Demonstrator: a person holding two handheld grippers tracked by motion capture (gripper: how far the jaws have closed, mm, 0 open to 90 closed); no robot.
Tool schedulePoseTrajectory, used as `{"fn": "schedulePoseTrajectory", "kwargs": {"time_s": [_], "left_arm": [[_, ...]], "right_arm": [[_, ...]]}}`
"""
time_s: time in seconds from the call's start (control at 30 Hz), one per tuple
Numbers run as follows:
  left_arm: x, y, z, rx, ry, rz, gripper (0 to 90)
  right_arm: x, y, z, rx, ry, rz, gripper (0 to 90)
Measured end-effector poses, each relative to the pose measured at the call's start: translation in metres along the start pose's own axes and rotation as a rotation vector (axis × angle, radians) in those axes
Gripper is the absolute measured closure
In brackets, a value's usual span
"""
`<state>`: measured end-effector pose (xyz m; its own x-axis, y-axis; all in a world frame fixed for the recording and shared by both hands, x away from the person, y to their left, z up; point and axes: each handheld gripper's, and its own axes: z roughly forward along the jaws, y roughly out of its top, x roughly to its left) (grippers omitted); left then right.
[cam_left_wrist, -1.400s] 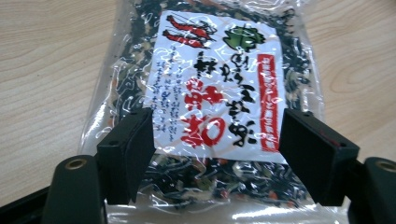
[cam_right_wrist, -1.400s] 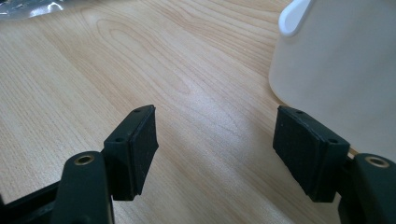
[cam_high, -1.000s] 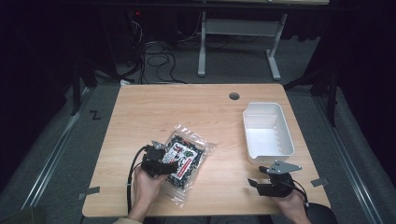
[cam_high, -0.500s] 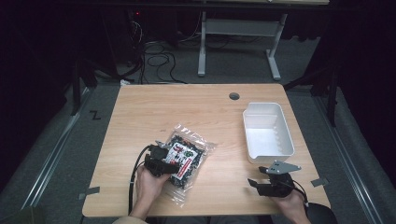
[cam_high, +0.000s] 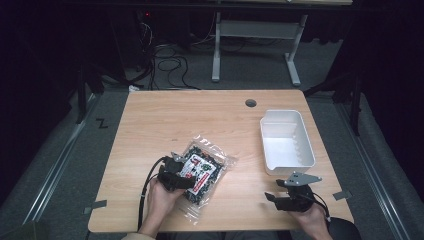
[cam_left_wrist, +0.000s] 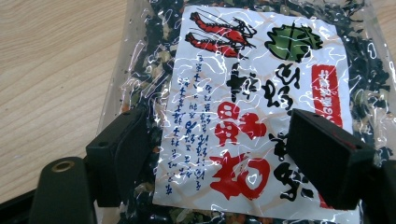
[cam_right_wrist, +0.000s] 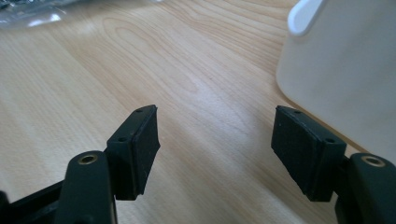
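left gripper (cam_high: 192, 182): sitting over the near-left part of the packet, jaws apart and straddling it — in the left gripper view one pad (cam_left_wrist: 126, 151) is lying at the packet's left edge, the other (cam_left_wrist: 327, 156) over the printed label, nothing clamped.
packet (cam_high: 202, 172): clear bag of dark dried mix with a white label showing red shrimp, lying flat on the table (cam_high: 200, 112), left of centre and toward the near edge.
packet long axis: running diagonally — from the near-left, by the person's left hand (cam_high: 161, 202), up toward the far-right.
right gripper (cam_high: 272, 196): idling at the near-right edge of the table, jaws spread wide in the right gripper view (cam_right_wrist: 215, 144), holding nothing, pointing roughly leftward across the bare wood.
bin (cam_high: 287, 142): white, empty as far as the high view shows, standing just beyond the right gripper; its wall (cam_right_wrist: 345, 74) is looming close on the right of that gripper's view.
key relation: packet is lying directly under the left gripper and well apart from the right one, so the left hand is the nearer by far; bin is lying to the packet's right.
step, as I'm reading it: left gripper is lining up to close on the packet.
next move needs: pinching across the film rather than just pressing on it.
risk: slick film is likely slipping from between the pads.
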<state>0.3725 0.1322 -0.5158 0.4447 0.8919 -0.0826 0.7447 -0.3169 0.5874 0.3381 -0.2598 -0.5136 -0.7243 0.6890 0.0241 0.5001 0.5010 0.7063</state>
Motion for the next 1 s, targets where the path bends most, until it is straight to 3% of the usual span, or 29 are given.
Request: {"fn": "schedulePoseTrajectory", "kwargs": {"time_s": [0.23,0.43,0.67,0.87,1.0], "left_arm": [[-0.007,-0.001,0.001,-0.010,-0.020,0.020,21.8],[-0.011,-0.001,0.001,-0.012,-0.038,0.030,22.0],[-0.015,-0.001,0.001,-0.009,-0.040,0.042,22.0],[-0.015,-0.001,0.001,-0.010,-0.042,0.043,22.0],[-0.016,-0.001,0.001,-0.013,-0.043,0.045,22.0]], "right_arm": [[0.000,0.003,-0.011,-0.041,0.018,0.020,39.3],[-0.001,0.007,-0.010,-0.037,0.040,0.047,34.7],[-0.003,0.016,-0.019,-0.078,0.048,0.033,32.5],[0.003,0.030,-0.022,-0.076,0.034,0.004,23.4],[0.006,0.033,-0.022,-0.056,0.043,-0.006,25.1]]}}
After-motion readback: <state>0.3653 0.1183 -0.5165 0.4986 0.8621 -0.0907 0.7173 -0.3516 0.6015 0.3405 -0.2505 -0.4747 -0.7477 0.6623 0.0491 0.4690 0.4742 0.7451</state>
